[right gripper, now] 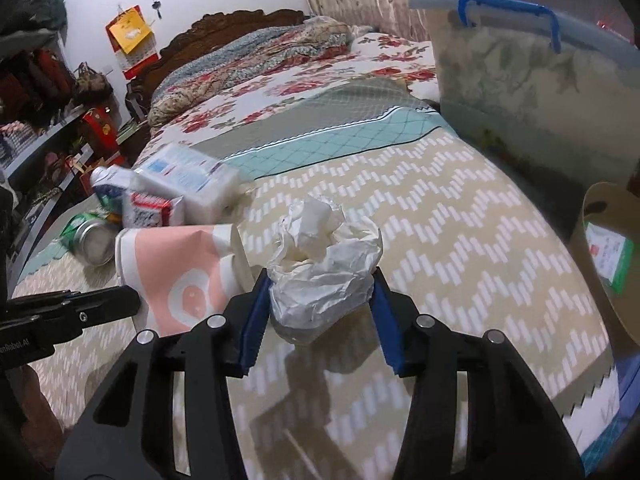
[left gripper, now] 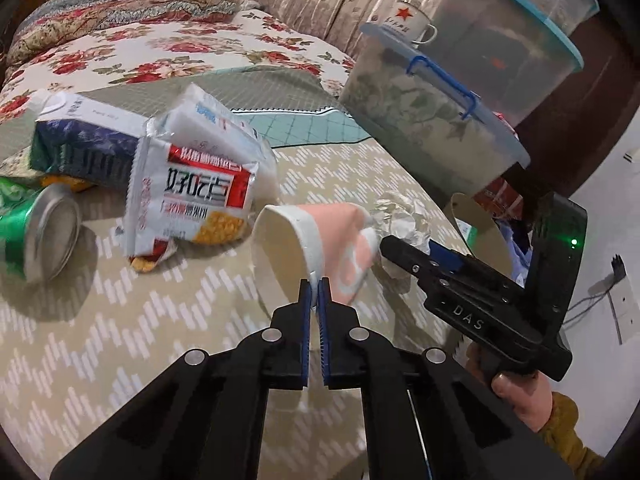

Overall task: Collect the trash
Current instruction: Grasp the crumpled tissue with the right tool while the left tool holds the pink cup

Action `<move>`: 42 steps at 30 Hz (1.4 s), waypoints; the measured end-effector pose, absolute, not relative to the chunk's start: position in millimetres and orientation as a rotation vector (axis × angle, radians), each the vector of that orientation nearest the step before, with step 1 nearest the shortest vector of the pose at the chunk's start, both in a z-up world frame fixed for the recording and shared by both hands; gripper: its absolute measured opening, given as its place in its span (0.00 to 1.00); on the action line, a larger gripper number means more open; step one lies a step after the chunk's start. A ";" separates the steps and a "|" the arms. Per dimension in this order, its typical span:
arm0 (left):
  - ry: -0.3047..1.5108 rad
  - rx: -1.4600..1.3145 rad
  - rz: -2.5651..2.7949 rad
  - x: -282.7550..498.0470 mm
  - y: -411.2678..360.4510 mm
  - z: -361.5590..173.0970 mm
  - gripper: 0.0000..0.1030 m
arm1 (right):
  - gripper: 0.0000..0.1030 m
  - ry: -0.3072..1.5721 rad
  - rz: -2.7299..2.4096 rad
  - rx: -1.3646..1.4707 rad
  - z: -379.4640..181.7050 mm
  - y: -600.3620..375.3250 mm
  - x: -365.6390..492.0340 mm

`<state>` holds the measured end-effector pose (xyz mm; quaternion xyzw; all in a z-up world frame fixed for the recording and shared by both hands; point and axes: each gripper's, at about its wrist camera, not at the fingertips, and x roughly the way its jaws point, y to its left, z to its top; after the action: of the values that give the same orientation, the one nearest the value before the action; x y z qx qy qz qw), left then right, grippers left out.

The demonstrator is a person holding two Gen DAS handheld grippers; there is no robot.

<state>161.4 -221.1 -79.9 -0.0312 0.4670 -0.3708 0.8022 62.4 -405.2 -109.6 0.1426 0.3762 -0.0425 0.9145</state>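
The left gripper [left gripper: 319, 286] is clenched on the rim of a paper cup [left gripper: 308, 240], its blue fingers [left gripper: 306, 308] pinching the cup's white wall between them. The cup, pink and white, lies on its side on the bed cover [left gripper: 120, 340] with its open mouth turned toward the left fingers and its base pointing away.

Just to the right of the cup, the right gripper [right gripper: 318, 280] has a crumpled wad of paper [right gripper: 320, 264] between its fingers [right gripper: 256, 308]. Both blue pads sit against the sides of the wad, grasping it low, while most of the paper bulges up above the fingertips. The wad's underside is close to the bed cover; whether it touches cannot be told.

Beyond the left fingers and to their left lies more trash: a red and white snack packet [left gripper: 192, 196] resting against a white tissue pack [left gripper: 216, 128], a blue and white carton [left gripper: 88, 136] behind them, and a green can [left gripper: 36, 232] on its side, farthest left.

To the right of the right fingers stands a brown paper bag [right gripper: 608, 256], its mouth open. Farther off on that side sits a clear storage box [left gripper: 436, 116] with a blue handle, with a white mug [left gripper: 412, 20] on its lid.
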 end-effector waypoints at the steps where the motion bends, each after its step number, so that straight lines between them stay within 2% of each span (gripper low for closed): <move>1: 0.999 -0.066 -0.795 157.4 -216.6 -79.1 0.03 | 0.49 0.774 -0.080 0.293 -109.2 -401.9 59.0; 22: 0.960 -0.109 -0.716 76.2 -86.4 -68.4 0.03 | 0.49 0.815 0.111 0.234 -118.3 -300.9 -5.4; 26: 0.953 -0.112 -0.701 64.9 -73.3 -66.2 0.05 | 0.57 0.816 0.131 0.227 -120.1 -287.0 -17.5; 27: 0.960 -0.120 -0.703 63.6 -70.9 -66.7 0.13 | 0.66 0.819 0.135 0.226 -120.6 -284.2 -20.5; 30: 0.962 -0.148 -0.688 61.3 -65.3 -66.6 0.36 | 0.71 0.809 0.133 0.230 -119.5 -278.5 -28.9; 32: 0.960 -0.159 -0.679 60.3 -61.6 -65.4 0.41 | 0.75 0.800 0.128 0.224 -118.2 -276.3 -33.8; 33: 0.958 -0.162 -0.671 59.8 -59.6 -64.7 0.53 | 0.78 0.793 0.123 0.221 -117.2 -275.7 -36.5; 35: 0.942 -0.173 -0.639 61.8 -54.6 -62.7 0.71 | 0.79 0.787 0.115 0.220 -117.3 -276.2 -39.6; 37: 0.931 -0.176 -0.617 67.7 -49.7 -62.5 0.74 | 0.79 0.788 0.108 0.223 -118.6 -278.9 -39.6; 39: 0.947 -0.183 -0.586 77.2 -45.4 -67.2 0.83 | 0.79 0.788 0.093 0.234 -120.4 -281.9 -39.4; 42: 0.977 -0.185 -0.529 93.3 -42.2 -75.7 0.83 | 0.79 0.780 0.078 0.248 -120.5 -287.6 -39.3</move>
<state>93.4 -42.2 -75.7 -0.0875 0.4629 -0.2506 0.8457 -39.3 -287.6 -120.5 0.1203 0.3792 0.0380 0.9167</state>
